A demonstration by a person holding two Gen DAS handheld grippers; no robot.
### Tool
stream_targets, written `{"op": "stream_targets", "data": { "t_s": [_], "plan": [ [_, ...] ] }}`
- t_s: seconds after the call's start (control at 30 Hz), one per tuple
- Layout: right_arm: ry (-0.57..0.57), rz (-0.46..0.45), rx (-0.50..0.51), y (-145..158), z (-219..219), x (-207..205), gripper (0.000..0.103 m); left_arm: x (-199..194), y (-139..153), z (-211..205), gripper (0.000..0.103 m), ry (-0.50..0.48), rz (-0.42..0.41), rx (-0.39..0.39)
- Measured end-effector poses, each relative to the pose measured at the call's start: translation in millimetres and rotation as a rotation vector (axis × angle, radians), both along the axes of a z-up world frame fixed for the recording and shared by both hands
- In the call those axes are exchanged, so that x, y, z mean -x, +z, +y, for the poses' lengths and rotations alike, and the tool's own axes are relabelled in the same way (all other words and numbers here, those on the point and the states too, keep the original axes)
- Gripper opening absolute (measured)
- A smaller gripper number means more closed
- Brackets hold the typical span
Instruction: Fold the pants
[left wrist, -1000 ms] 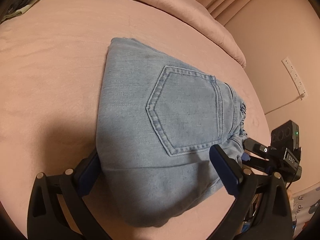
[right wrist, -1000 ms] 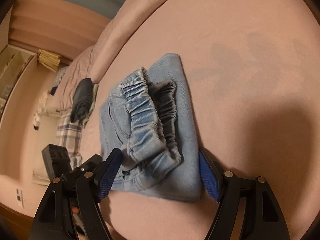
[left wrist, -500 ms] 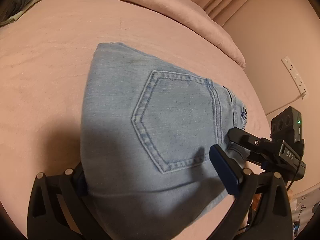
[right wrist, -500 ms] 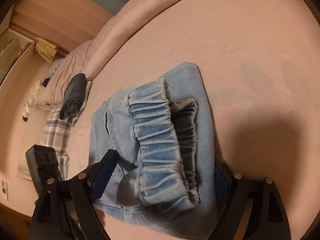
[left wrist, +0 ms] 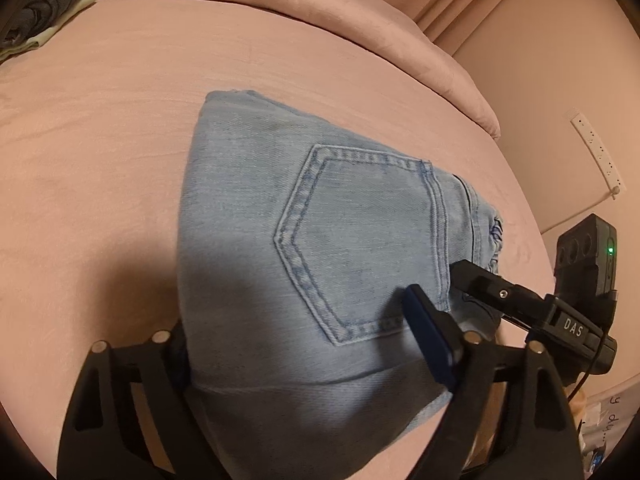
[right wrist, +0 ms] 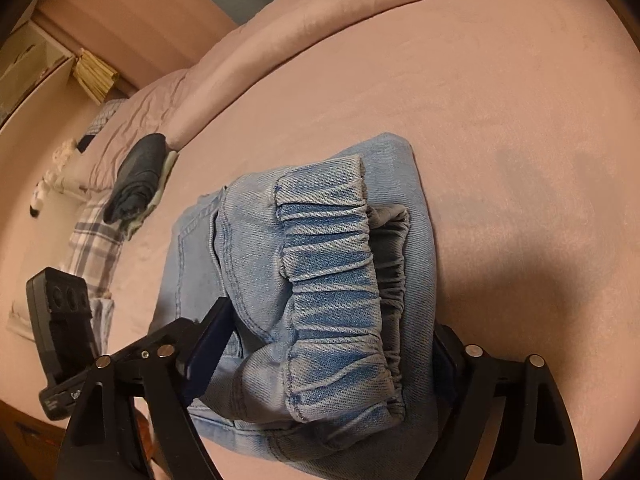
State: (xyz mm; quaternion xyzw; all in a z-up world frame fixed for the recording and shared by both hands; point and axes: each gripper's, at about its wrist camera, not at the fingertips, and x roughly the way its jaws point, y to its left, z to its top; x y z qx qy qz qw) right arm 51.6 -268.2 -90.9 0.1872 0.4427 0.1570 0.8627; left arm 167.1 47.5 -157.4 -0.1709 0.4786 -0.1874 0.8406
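Light-blue jeans (left wrist: 320, 240), folded into a thick bundle with the back pocket up, lie on the pink bed (left wrist: 100, 140). My left gripper (left wrist: 296, 312) straddles the bundle's near end, and its jaws are closing. Its left finger is hidden at the fold edge and its right pad (left wrist: 428, 336) lies over the denim. One finger (left wrist: 480, 280) of the right gripper reaches the waistband end. In the right wrist view the jeans' elastic waistband (right wrist: 332, 280) fills the gap of my right gripper (right wrist: 332, 316), whose jaws are closing. Denim hides its right pad, and I see no clear squeeze.
A dark folded garment (right wrist: 136, 176) sits on pale cloth at the far side of the bed, next to plaid bedding (right wrist: 92, 248). A rolled pink duvet (left wrist: 320, 20) borders the back. The bed edge and a wall power strip (left wrist: 596, 148) lie to the right.
The left jaws have narrowed, with the right pad sliding inward over the denim. The right gripper has pushed forward and rolled, so the waistband sits deeper between its fingers.
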Motion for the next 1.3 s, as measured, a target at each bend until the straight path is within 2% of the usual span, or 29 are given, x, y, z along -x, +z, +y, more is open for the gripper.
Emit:
{"op": "stream_targets", "data": {
  "t_s": [0.3, 0.5, 0.67, 0.8, 1.3],
  "plan": [
    [-0.009, -0.047, 0.042, 9, 6, 10, 0.071, 7, 3, 6, 0.062, 0.028, -0.011, -0.025],
    [-0.010, -0.102, 0.108, 18, 17, 19, 0.069, 9, 10, 3, 0.048, 0.051, -0.037, -0.050],
    [-0.003, -0.139, 0.167, 24, 25, 25, 0.066, 14, 17, -9, 0.047, 0.041, -0.085, -0.129],
    [0.000, -0.162, 0.208, 26, 30, 28, 0.066, 16, 19, -14, 0.047, 0.038, -0.107, -0.155],
    [0.003, -0.208, 0.252, 34, 40, 40, 0.066, 25, 24, -15, 0.047, 0.037, -0.146, -0.156]
  ]
}}
